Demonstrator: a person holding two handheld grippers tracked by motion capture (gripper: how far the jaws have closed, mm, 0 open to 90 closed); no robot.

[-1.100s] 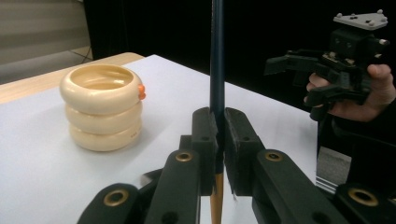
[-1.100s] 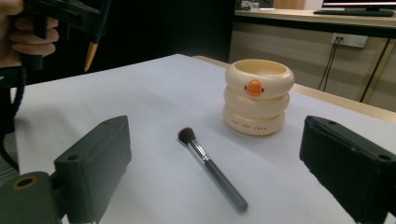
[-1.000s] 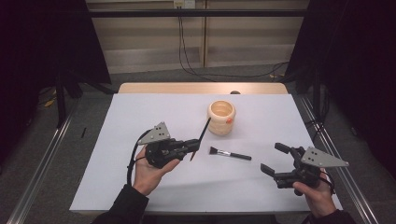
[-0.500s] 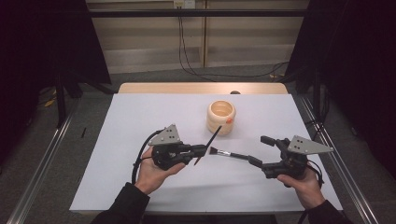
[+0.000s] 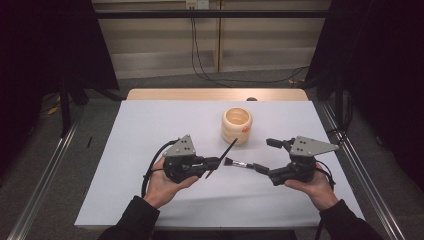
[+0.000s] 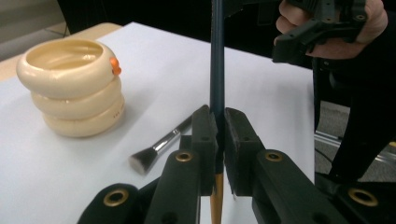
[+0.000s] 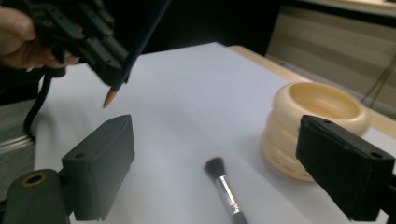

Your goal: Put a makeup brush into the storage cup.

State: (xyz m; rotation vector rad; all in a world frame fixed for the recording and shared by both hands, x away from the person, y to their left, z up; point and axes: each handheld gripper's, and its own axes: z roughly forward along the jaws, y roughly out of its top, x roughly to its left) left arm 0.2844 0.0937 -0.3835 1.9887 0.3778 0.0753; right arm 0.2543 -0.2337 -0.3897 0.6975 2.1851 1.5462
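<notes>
High view: left gripper (image 5: 212, 162) clamps a pencil (image 5: 224, 155), tip up-right. Right gripper (image 5: 261, 167), jaws wide apart, nearest the brush (image 5: 239, 162), which lies left-right at centre, handle toward it.

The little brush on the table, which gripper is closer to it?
Right. The right gripper is open over the brush handle end, jaws either side. The left gripper, shut on a pencil, is just beside its bristles.

Cream, dark blue and white on the table

Cream ringed pot (image 5: 237, 125) with an orange dot; dark blue pencil (image 6: 216, 65), tan tip; silver-banded brush (image 7: 223, 184); white tabletop (image 5: 150, 130).
</notes>
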